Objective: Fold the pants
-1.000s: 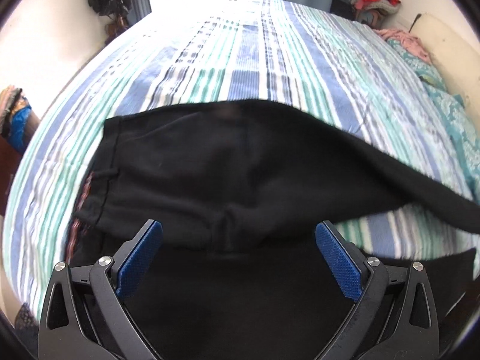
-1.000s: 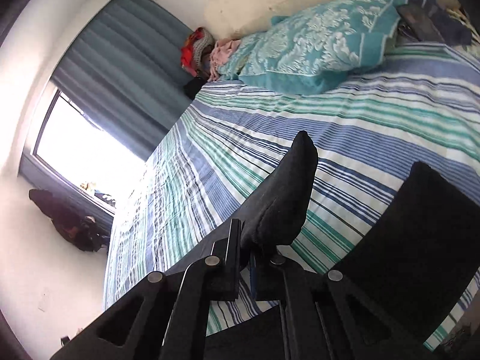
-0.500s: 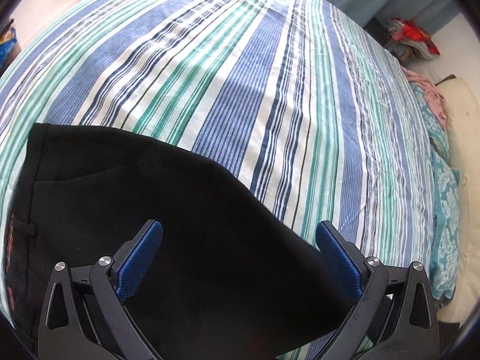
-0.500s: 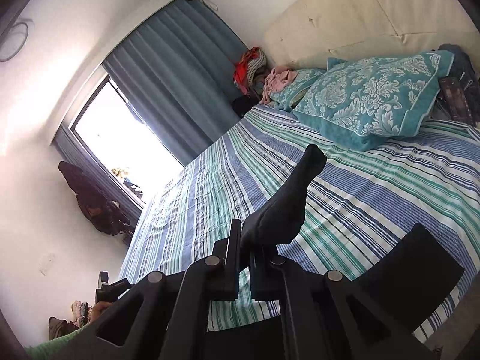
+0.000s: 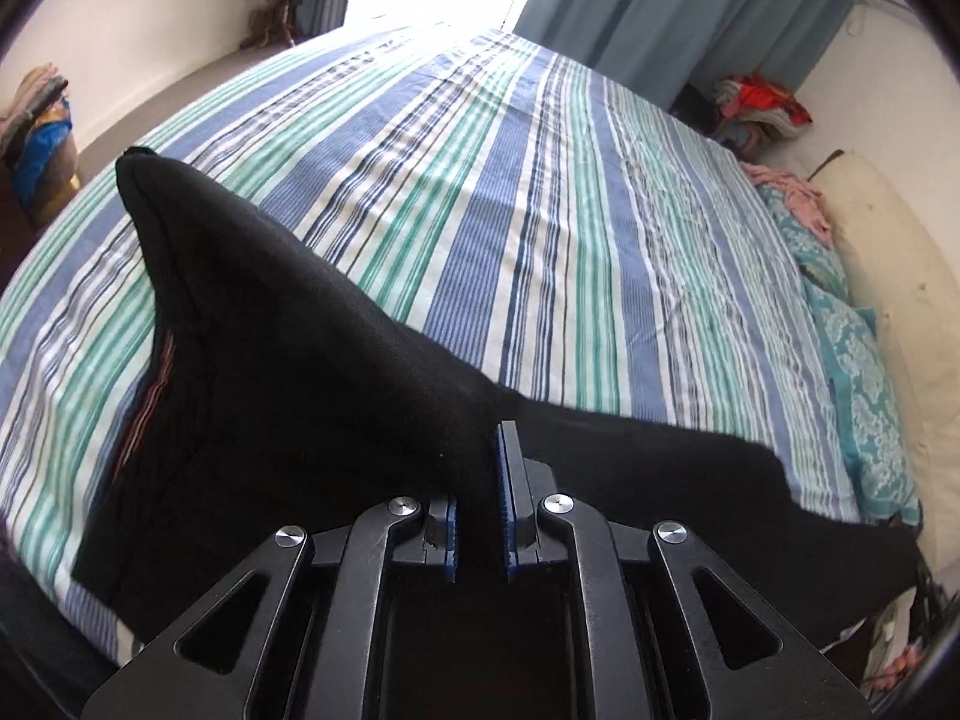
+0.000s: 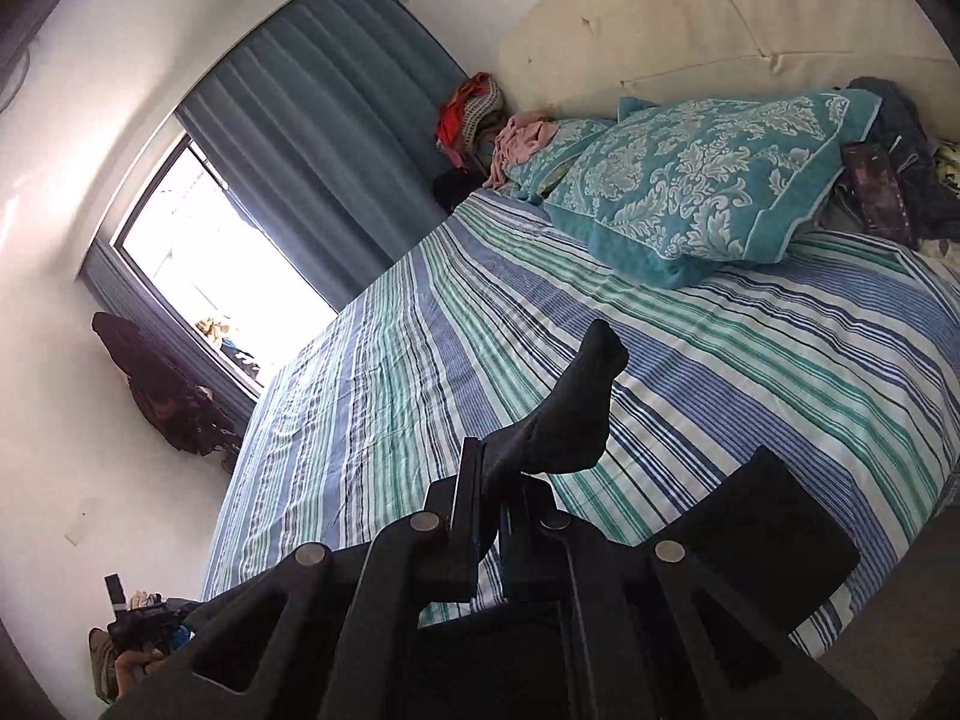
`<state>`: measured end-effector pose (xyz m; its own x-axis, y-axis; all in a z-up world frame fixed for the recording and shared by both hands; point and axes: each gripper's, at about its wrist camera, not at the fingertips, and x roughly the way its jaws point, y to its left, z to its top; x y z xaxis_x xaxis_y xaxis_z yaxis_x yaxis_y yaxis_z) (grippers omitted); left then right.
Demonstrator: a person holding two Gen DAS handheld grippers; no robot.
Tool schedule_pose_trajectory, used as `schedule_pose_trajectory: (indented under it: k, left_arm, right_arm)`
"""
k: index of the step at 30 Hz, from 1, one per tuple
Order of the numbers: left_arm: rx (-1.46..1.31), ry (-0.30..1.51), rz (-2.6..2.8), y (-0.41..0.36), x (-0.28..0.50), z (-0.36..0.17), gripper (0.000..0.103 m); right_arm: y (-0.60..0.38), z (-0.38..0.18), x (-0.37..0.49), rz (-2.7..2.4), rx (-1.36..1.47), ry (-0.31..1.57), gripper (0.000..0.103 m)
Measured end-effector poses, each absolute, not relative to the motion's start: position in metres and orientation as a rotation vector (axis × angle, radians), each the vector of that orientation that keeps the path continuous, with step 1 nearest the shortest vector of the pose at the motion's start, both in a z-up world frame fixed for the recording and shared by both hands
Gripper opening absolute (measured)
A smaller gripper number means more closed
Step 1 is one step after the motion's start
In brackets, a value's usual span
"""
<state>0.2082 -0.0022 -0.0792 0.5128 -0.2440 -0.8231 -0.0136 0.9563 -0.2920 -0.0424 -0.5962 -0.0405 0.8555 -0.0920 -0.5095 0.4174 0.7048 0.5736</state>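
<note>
The black pants (image 5: 288,372) hang lifted above the striped bed (image 5: 540,192). In the left wrist view my left gripper (image 5: 478,501) is shut on a bunch of the black cloth, and the waistband corner stands up at the far left. The rest of the pants trails right toward the bed's near edge. In the right wrist view my right gripper (image 6: 489,489) is shut on another part of the pants (image 6: 576,414), a black tip sticking up past the fingers. A further black panel (image 6: 756,546) hangs at the lower right.
Teal patterned pillows (image 6: 690,186) and a cream headboard (image 6: 750,18) lie at the bed's head. A clothes pile (image 5: 756,108) sits in the corner by the blue curtains (image 5: 678,18). A bright window (image 6: 222,276) faces the bed. Dark clothes (image 6: 162,390) hang on the wall.
My left gripper was open over the pants and has shut on the black cloth and lifted it. My right gripper stays shut on the pants and has turned a little.
</note>
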Motion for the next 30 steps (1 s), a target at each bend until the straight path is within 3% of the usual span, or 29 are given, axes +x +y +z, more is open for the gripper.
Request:
schedule_pose_trajectory:
  k: [5,10,24,30]
  left_arm:
    - [-0.224,1.151,-0.131,-0.007,0.139,-0.137,0.010]
    - [-0.236,1.198,-0.131,-0.015,0.124,-0.150,0.009]
    - [-0.232,1.201,-0.169,-0.013,0.104,-0.137,0.008]
    - [-0.155,1.284,-0.137,-0.019,0.107,-0.161,0.008]
  right_arm:
    - [-0.623,-0.098,-0.046,-0.369,0.738,0.671,0.005]
    - [-0.648,-0.146,-0.063,-0.439,0.772,0.811,0.005]
    - [-0.658,-0.158,-0.084,-0.488,0.795,0.863,0.005]
    - [-0.661,-0.179,-0.085,-0.542,0.809,0.953,0.005]
